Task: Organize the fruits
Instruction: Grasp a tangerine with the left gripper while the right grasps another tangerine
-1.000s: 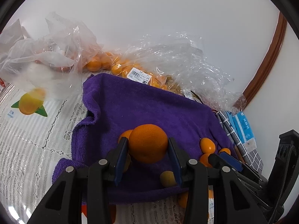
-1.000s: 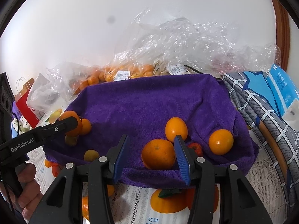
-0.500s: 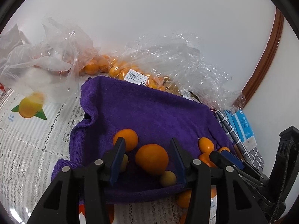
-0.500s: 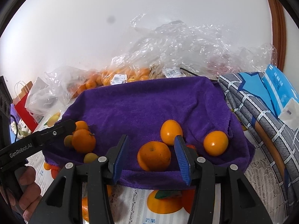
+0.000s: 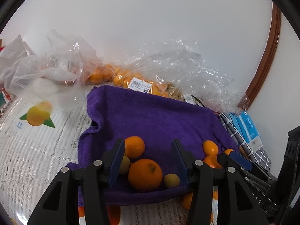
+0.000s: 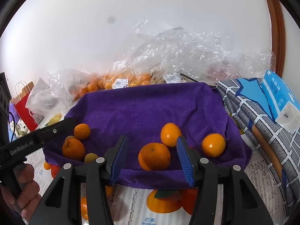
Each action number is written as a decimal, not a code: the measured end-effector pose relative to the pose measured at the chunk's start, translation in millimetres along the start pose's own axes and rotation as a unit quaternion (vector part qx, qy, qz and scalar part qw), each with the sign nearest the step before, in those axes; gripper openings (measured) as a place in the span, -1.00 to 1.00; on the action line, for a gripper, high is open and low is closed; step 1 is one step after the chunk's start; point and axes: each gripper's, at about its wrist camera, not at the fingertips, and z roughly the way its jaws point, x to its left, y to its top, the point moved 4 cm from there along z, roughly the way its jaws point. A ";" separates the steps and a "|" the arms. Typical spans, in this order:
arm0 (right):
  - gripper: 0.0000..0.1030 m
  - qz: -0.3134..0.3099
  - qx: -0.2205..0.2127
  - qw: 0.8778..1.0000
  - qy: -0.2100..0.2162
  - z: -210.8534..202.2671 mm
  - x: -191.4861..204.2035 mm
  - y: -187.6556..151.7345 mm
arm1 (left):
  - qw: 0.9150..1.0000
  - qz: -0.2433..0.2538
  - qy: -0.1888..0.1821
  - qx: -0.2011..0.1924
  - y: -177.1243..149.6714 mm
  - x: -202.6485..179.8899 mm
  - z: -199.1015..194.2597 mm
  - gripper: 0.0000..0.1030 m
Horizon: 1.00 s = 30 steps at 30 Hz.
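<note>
1. Left wrist view, from its left side: a clear plastic bag (image 5: 45,75) lies crumpled on the lace tablecloth (image 5: 28,150), beside a printed mango picture (image 5: 37,115).
2. Next comes the purple towel (image 5: 150,120), spread flat with a rumpled left edge. On its near part sits a large orange (image 5: 145,175), round, dimpled, with a small green stem scar facing the camera.
3. That orange rests on the cloth between the fingers of the left gripper (image 5: 148,161), whose jaws stand apart and touch nothing. A smaller orange (image 5: 134,147) lies just behind it, and a pale yellowish fruit (image 5: 171,181) just to its right.
4. Farther right, a bag of oranges with a barcode label (image 5: 139,83) sits behind the towel.
5. Right wrist view shows what the other cannot: a hand (image 6: 22,191) holding the left tool at far left, and a red paper bag (image 6: 24,101) behind it.
6. Here the right gripper (image 6: 152,158) also stands apart, with a second large orange (image 6: 154,156) lying loose between its blue pads.
7. To the right lie an oval orange (image 6: 170,134), a round orange (image 6: 213,145), and a grey checked cloth (image 6: 253,123).
</note>
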 end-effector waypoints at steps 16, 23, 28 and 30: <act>0.04 -0.032 0.028 0.999 -0.012 -50.0 21.9 -15.7 | 0.998 0.035 0.028 -0.043 9.8 -1.7 -48.4 -0.04; 0.04 -0.044 0.052 0.997 0.021 -55.6 48.7 -52.2 | 0.998 0.024 0.055 -0.020 -15.9 35.0 -69.6 -0.04; 0.04 -0.051 0.077 0.995 0.033 -41.8 62.9 -68.1 | 0.999 -0.002 0.053 -0.005 -33.9 56.6 -75.3 -0.04; 0.04 -0.054 0.089 0.994 0.028 -35.6 65.6 -73.1 | 0.999 -0.011 0.044 -0.001 -35.2 59.1 -75.8 -0.04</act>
